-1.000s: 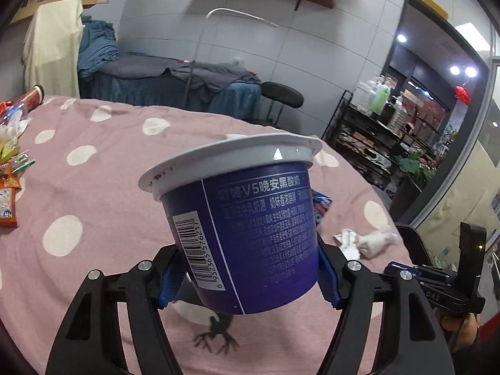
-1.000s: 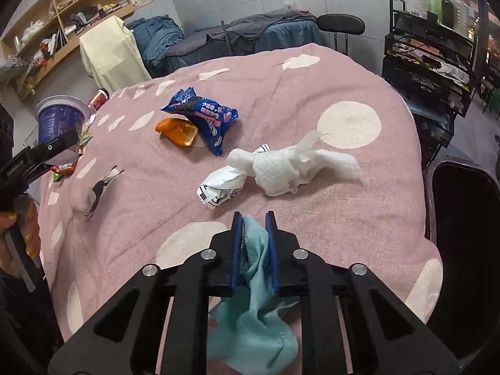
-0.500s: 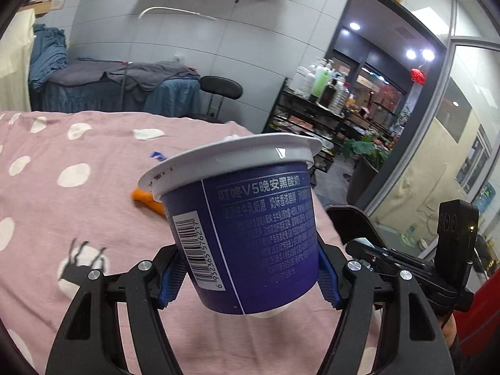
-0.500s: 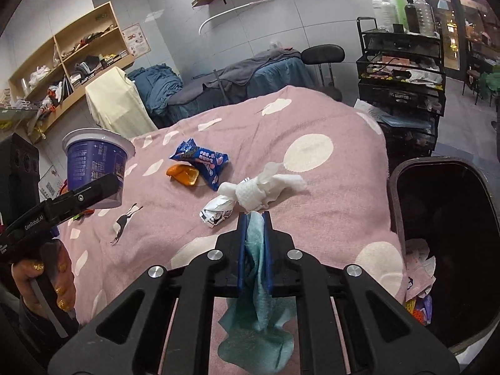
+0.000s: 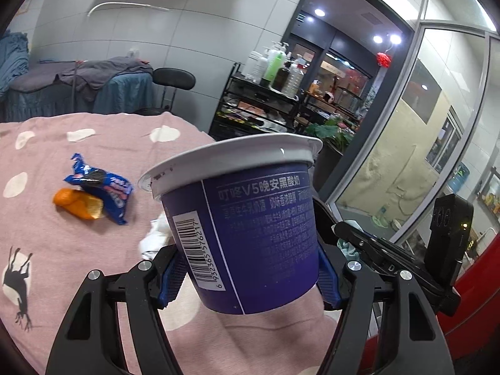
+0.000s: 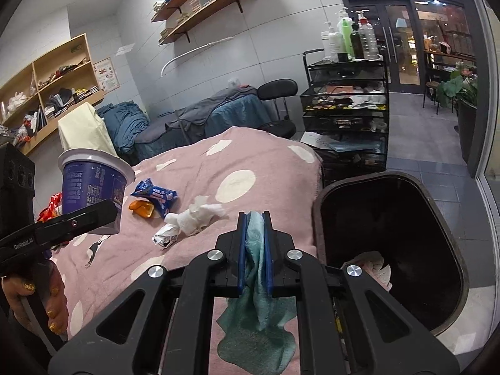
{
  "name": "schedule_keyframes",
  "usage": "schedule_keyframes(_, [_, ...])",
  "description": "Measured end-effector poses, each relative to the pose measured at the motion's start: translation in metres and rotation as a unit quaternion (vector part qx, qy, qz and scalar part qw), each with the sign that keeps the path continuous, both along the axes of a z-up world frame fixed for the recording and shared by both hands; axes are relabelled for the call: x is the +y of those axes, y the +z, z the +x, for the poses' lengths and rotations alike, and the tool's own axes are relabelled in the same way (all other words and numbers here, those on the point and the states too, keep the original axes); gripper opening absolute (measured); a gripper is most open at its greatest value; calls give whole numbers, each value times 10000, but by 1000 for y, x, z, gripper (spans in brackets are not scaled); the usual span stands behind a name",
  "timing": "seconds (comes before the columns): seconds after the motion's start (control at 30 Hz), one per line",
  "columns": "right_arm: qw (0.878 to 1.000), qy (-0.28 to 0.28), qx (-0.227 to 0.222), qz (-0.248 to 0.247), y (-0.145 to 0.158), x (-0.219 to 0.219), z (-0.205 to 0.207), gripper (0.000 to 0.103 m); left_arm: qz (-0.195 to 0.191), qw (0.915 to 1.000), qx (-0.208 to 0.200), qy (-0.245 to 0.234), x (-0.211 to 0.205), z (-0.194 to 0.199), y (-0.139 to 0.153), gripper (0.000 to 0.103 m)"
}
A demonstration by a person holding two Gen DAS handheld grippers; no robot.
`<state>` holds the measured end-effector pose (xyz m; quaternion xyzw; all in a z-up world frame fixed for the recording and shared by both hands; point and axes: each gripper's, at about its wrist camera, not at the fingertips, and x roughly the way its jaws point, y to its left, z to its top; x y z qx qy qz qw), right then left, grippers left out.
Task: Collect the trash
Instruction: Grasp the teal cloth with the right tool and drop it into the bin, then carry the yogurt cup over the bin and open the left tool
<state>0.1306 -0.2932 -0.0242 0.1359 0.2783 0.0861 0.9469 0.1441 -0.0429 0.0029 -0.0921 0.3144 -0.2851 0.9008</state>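
Note:
My left gripper (image 5: 248, 276) is shut on a purple yoghurt cup (image 5: 250, 231) with a white rim, held upright above the pink spotted bedspread (image 5: 62, 243); the same cup (image 6: 90, 193) shows at the left of the right wrist view. My right gripper (image 6: 254, 250) is shut on a teal tissue (image 6: 259, 318) that hangs down between its blue pads. It hovers by the bed's edge, just left of a black trash bin (image 6: 390, 250) holding crumpled paper (image 6: 372, 264). On the bedspread lie a blue snack wrapper (image 6: 156, 197), an orange peel (image 6: 142, 209) and white tissues (image 6: 195, 217).
A black wire trolley (image 6: 347, 118) with bottles stands beyond the bin. A stool (image 6: 278, 89) and a second bed (image 6: 187, 122) with grey and blue covers sit behind. More wrappers (image 6: 51, 207) lie at the bedspread's left. A hand (image 6: 40, 300) holds the left gripper's handle.
Both grippers have swung right across the bed, toward the bin, each keeping its grip. The bin has come fully into the right wrist view, and the right gripper has risen a little.

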Motion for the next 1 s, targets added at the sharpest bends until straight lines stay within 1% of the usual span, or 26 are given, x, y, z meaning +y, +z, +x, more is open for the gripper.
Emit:
schedule_keyframes(0.07, [9999,-124,31,14,-2,-10,0,11,69,9999,-53,-93,-11,0,0,69])
schedule_keyframes(0.33, [9970,-762,157,-46,-16,-53,12,11,79,9987,-46,-509,-51,-2,1,69])
schedule_keyframes(0.6, [9921,-1163,470,-96,-42,-79,30,11,133,9969,-6,-775,-74,0,-1,69])
schedule_keyframes(0.7, [9896,-1304,583,-152,-52,-84,34,13,145,9964,32,-837,-78,0,-3,69])
schedule_keyframes(0.73, [9892,-1316,635,-140,-54,-85,35,22,148,9961,44,-865,-80,0,-3,69])
schedule_keyframes(0.77, [9886,-1344,662,-133,-56,-86,35,44,155,9959,51,-886,-81,-1,-4,69])
schedule_keyframes(0.8, [9875,-1429,647,-130,-58,-88,33,59,171,9957,53,-910,-84,-1,-4,69])
schedule_keyframes(0.83, [9865,-1531,571,-139,-57,-89,28,78,189,9955,48,-931,-86,-1,-4,69])
schedule_keyframes(0.87, [9859,-1582,531,-155,-58,-89,26,80,203,9952,42,-953,-89,-2,-5,69])
schedule_keyframes(1.0, [9839,-1703,519,-163,-55,-93,18,82,233,9941,59,-1061,-98,0,-6,69])
